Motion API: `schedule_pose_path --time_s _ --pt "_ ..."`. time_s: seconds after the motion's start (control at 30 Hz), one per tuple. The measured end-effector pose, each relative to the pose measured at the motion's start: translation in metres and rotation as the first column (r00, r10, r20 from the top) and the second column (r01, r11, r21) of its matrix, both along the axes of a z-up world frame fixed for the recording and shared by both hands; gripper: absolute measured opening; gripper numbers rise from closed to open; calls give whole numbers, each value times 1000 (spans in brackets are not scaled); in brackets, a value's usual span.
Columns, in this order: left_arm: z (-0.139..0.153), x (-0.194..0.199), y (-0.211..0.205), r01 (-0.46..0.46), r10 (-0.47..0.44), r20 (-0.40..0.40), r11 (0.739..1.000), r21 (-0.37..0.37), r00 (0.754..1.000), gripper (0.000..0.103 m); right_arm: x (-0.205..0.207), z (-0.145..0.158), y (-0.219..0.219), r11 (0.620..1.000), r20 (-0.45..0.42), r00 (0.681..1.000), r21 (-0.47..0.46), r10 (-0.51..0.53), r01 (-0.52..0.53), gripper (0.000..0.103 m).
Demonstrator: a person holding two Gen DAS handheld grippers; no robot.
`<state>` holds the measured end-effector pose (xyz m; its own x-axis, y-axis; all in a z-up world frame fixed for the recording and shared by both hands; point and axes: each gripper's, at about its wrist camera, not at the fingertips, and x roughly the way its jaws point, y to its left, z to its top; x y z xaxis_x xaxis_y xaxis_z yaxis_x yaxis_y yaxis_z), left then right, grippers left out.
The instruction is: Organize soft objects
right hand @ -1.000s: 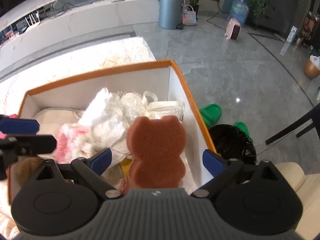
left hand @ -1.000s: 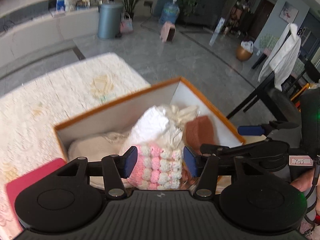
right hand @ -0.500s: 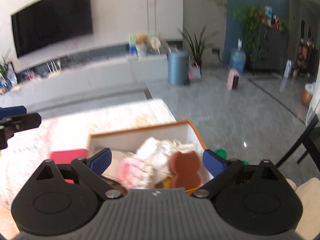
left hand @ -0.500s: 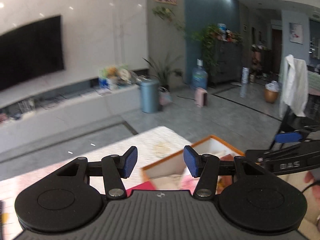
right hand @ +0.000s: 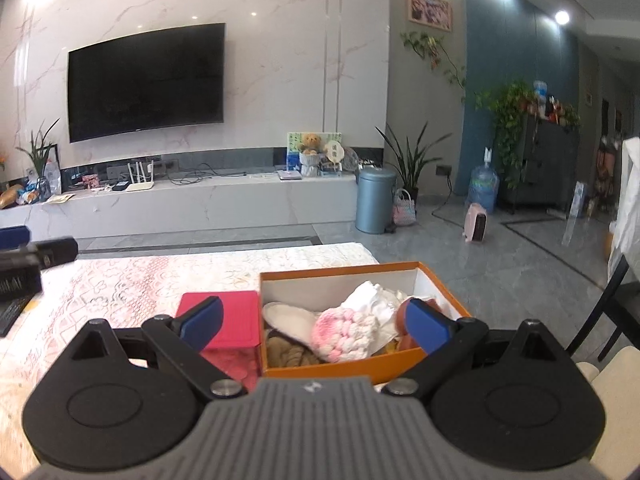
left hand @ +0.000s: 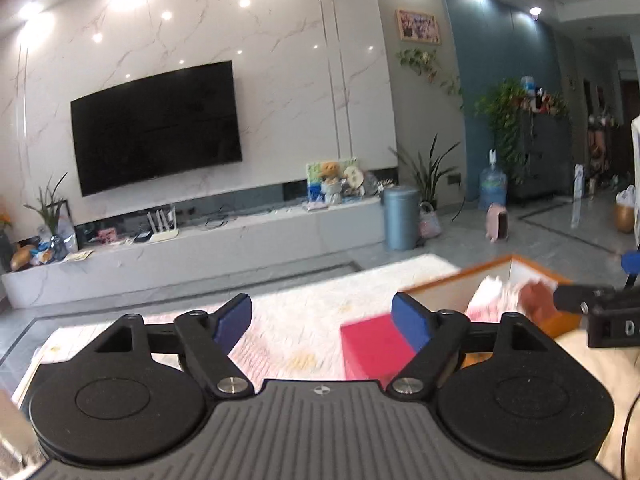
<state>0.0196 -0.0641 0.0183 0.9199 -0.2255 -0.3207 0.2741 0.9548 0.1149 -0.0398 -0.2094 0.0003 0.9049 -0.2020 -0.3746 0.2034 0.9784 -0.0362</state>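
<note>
An orange-rimmed white box (right hand: 344, 270) stands on the lace-covered table and holds soft things: a pink-and-white crocheted piece (right hand: 346, 332), white cloth (right hand: 370, 296), a white insole (right hand: 288, 318), a brown knit piece (right hand: 284, 354) and a brown sponge (right hand: 400, 322). My right gripper (right hand: 316, 322) is open and empty, held back above the box's near side. My left gripper (left hand: 322, 320) is open and empty, raised left of the box (left hand: 452, 280), which looks blurred there.
A red flat box (right hand: 232, 314) lies against the orange box's left side, also in the left wrist view (left hand: 370, 340). The lace tablecloth (right hand: 140, 280) stretches to the left. A dark chair (right hand: 612, 300) stands right of the table. A TV wall and low console are far behind.
Both grippers pulled up and back from the box, leaving the crocheted piece and the brown sponge inside. The left gripper opened wider and swung left; the views now face the TV wall.
</note>
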Motion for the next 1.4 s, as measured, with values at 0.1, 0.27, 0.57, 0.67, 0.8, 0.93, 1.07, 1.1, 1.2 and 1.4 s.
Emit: schedule_pose_path --time_s 0.1,0.27,0.57,0.67,0.8,0.93,1.07,1.1,1.2,1.4 --pt "-11 -5 13 -50 49 -53 998 -30 997 94 -6 -11 18 1000 -6 1000 0 25 -25 96" --pt "-30 -7 39 -166 154 -151 984 -69 976 94 -10 -32 40 998 -39 998 -29 49 -50 96" --pt "-47 -19 65 -207 184 -214 975 -87 959 94 -12 -51 39 999 -92 995 26 45 -43 96" --pt "-53 -25 61 -198 179 -209 978 -71 961 94 -12 -52 37 999 -96 995 32 41 -38 96" --pt "-55 -26 59 -192 175 -207 979 -64 962 94 -10 -52 35 999 -95 995 38 37 -34 96" --pt "-55 -25 57 -196 179 -213 979 -59 961 94 -10 -53 35 999 -96 995 40 38 -34 96" --pt "-55 -25 57 -198 182 -214 978 -57 960 94 -10 -53 34 998 -97 995 44 37 -33 96" --pt "-55 -25 57 -199 183 -215 978 -57 959 94 -10 -53 34 999 -97 995 44 37 -32 96" --pt "-55 -24 57 -202 186 -219 978 -55 958 94 -10 -53 33 998 -99 994 45 36 -32 96" --pt "-55 -24 58 -205 188 -223 977 -54 957 94 -10 -53 33 998 -100 994 45 36 -32 96"
